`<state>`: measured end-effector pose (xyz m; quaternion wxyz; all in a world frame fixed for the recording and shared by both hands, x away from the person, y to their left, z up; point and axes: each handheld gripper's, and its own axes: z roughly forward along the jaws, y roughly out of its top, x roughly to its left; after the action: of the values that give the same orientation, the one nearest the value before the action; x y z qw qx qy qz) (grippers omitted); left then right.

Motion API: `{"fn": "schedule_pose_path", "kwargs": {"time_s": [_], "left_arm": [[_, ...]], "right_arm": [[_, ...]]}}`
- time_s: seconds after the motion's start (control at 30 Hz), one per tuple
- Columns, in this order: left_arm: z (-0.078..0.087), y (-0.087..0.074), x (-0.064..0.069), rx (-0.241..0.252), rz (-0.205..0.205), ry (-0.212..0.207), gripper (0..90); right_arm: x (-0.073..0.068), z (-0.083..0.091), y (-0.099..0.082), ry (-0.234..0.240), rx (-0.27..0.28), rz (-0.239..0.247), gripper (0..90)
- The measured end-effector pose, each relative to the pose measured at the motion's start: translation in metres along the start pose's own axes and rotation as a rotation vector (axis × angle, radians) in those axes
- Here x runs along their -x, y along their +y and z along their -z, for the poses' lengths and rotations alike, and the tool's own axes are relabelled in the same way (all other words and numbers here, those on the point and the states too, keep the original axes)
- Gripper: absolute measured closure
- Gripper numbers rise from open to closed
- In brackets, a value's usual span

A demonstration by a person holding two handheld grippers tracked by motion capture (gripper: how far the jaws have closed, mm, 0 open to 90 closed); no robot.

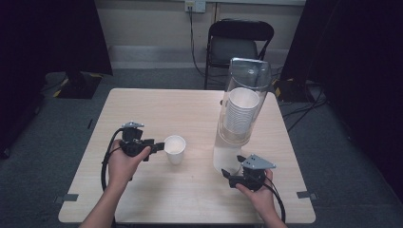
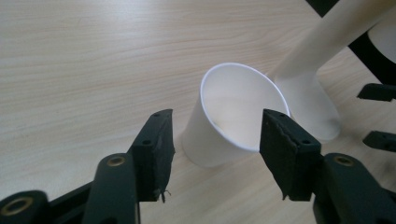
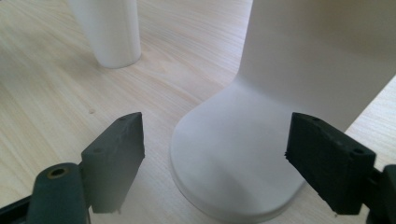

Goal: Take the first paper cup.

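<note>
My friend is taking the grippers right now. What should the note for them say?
Left gripper: open, jaws on either side of the single paper cup, not closed on it.
Right gripper: open, jaws flanking the white base of the cup dispenser, holding nothing.
Things: the cup stands upright on the table, left of the dispenser; a stack of cups sits in its clear tube.
Done: one cup is out on the table.
Left: probably close on the cup; where it goes next isn't clear.
</note>
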<state>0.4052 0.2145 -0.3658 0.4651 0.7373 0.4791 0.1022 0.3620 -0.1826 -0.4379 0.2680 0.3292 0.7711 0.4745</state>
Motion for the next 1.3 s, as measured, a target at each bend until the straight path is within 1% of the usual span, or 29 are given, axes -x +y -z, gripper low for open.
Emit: {"fn": "schedule_pose_path", "kwargs": {"time_s": [0.07,0.13,0.2,0.27,0.33,0.37,0.4,0.43,0.53,0.57,0.6,0.63,0.67,0.73,0.8,0.83,0.87,0.9,1.0,1.03,1.07,1.1,1.13,1.23,1.3], "left_arm": [[0.005,-0.008,-0.001,0.015,-0.006,-0.007,44.2],[0.009,-0.015,-0.003,0.018,-0.003,-0.019,43.0],[0.011,-0.02,-0.004,0.027,-0.011,-0.027,41.8],[0.013,-0.026,-0.006,0.024,-0.018,-0.027,40.8],[0.011,-0.034,-0.007,0.03,-0.037,-0.026,39.3],[0.009,-0.039,-0.008,0.03,-0.058,-0.023,38.5],[0.006,-0.045,-0.01,0.037,-0.091,-0.031,37.5],[0.004,-0.049,-0.011,0.035,-0.105,-0.033,37.6],[-0.003,-0.062,-0.016,0.027,-0.124,-0.066,37.8],[-0.005,-0.066,-0.017,0.024,-0.134,-0.072,37.3],[-0.007,-0.07,-0.018,0.016,-0.149,-0.059,37.1],[-0.008,-0.073,-0.019,0.014,-0.151,-0.057,36.5],[-0.01,-0.078,-0.02,0.006,-0.152,-0.063,35.6],[-0.012,-0.082,-0.021,-0.004,-0.164,-0.06,32.9],[-0.015,-0.088,-0.021,-0.022,-0.178,-0.049,31.8],[-0.015,-0.09,-0.021,-0.029,-0.182,-0.043,31.1],[-0.016,-0.093,-0.021,-0.045,-0.186,-0.041,30.9],[-0.017,-0.095,-0.021,-0.049,-0.19,-0.04,30.5],[-0.02,-0.102,-0.02,-0.083,-0.218,-0.028,29.0],[-0.02,-0.103,-0.02,-0.084,-0.22,-0.028,28.7],[-0.02,-0.105,-0.02,-0.073,-0.222,-0.03,28.0],[-0.019,-0.106,-0.02,-0.069,-0.222,-0.027,28.0],[-0.019,-0.107,-0.019,-0.063,-0.227,-0.03,28.1],[-0.019,-0.11,-0.019,-0.051,-0.264,-0.031,26.2],[-0.019,-0.114,-0.019,-0.033,-0.29,-0.032,24.5]], "right_arm": [[0.001,0.001,0.0,-0.007,-0.006,-0.008,18.6],[0.003,0.001,0.0,-0.009,-0.004,-0.01,18.6],[0.005,0.001,-0.001,-0.013,-0.011,-0.017,18.6],[0.007,0.002,-0.001,-0.015,-0.008,-0.018,18.6],[0.008,0.002,-0.001,-0.019,-0.013,-0.03,18.5],[0.009,0.002,-0.001,-0.024,-0.011,-0.028,18.5],[0.01,0.003,-0.002,-0.026,-0.015,-0.027,18.5],[0.011,0.002,-0.002,-0.019,-0.015,-0.028,18.5],[0.011,0.003,-0.002,-0.023,-0.024,-0.047,18.5],[0.012,0.003,-0.002,-0.025,-0.022,-0.048,18.5],[0.012,0.003,-0.002,-0.028,-0.021,-0.05,18.5],[0.013,0.004,-0.001,-0.023,-0.02,-0.045,18.5],[0.013,0.003,-0.001,-0.022,-0.019,-0.047,18.5],[0.014,0.003,0.0,-0.032,-0.029,-0.04,18.3],[0.014,0.003,0.001,-0.033,-0.023,-0.033,18.3],[0.015,0.003,0.003,-0.032,-0.025,-0.036,18.3],[0.015,0.002,0.003,-0.03,-0.026,-0.038,18.2],[0.015,0.001,0.004,-0.03,-0.026,-0.034,18.2],[0.016,0.0,0.006,-0.029,-0.023,-0.038,18.1],[0.016,-0.001,0.007,-0.03,-0.017,-0.037,18.0],[0.017,-0.001,0.008,-0.031,-0.018,-0.038,18.0],[0.017,-0.002,0.01,-0.03,-0.006,-0.038,18.1],[0.018,-0.002,0.01,-0.032,-0.01,-0.042,18.0],[0.019,-0.004,0.014,-0.048,-0.002,-0.036,17.7],[0.019,-0.004,0.018,-0.044,0.016,-0.036,17.5]]}}
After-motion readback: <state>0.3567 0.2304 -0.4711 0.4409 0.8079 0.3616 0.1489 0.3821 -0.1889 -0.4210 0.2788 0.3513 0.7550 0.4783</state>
